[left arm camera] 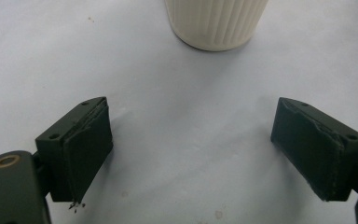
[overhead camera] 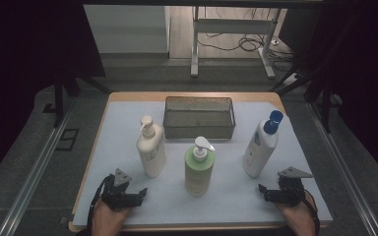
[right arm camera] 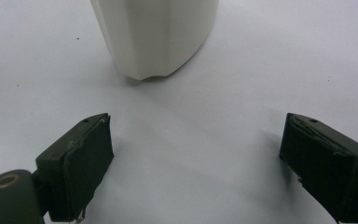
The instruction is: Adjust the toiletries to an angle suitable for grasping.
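Observation:
Three bottles stand on the white mat: a cream pump bottle [overhead camera: 150, 147] at left, a green pump bottle [overhead camera: 199, 167] in the middle, and a white bottle with a blue cap [overhead camera: 261, 145] at right. Behind them sits a grey mesh basket [overhead camera: 199, 117]. My left gripper [overhead camera: 137, 194] rests near the front left, open and empty; its view shows the ribbed cream bottle base [left arm camera: 216, 23] ahead of its gripper [left arm camera: 193, 149]. My right gripper [overhead camera: 266, 191] rests at the front right, open and empty, with the white bottle's base [right arm camera: 156, 35] ahead of its gripper [right arm camera: 196, 161].
The mat covers a wooden table [overhead camera: 128, 96] with metal rails [overhead camera: 34, 172] along both sides. Beyond the table's far edge stand a desk frame [overhead camera: 232, 29] and loose cables on the floor.

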